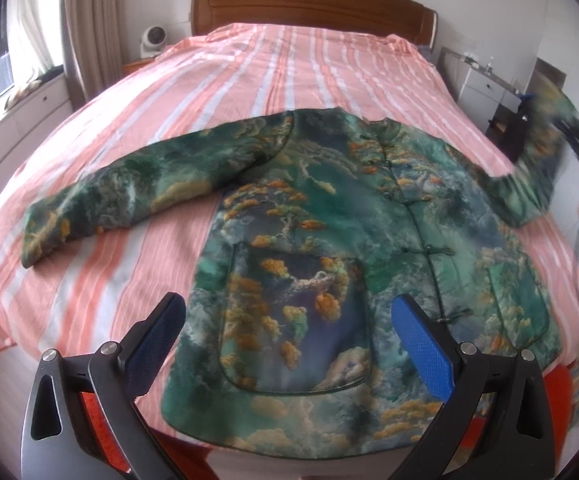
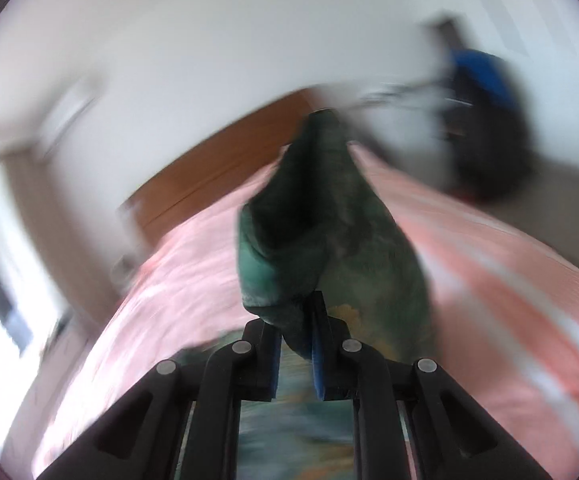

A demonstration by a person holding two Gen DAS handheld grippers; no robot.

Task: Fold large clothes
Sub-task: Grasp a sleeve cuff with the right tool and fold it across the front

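Bed [image 1: 289, 76] in pink-and-white striped cover, broad bare stripes beyond and left of green landscape-print jacket [image 1: 329, 216] spread flat, no readable writing, left gripper [image 1: 289, 344] spread wide over hem, right gripper [image 2: 296, 344] clamped on lifted sleeve [image 2: 329, 216] at bed's right edge

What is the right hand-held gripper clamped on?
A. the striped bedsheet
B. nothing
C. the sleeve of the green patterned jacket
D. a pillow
C: the right hand-held gripper has its blue pads shut on the sleeve of the jacket, lifted off the bed.

A bed [image 1: 273, 80] in pink-and-white striped sheeting carries 1 green printed jacket [image 1: 329, 240], spread flat.
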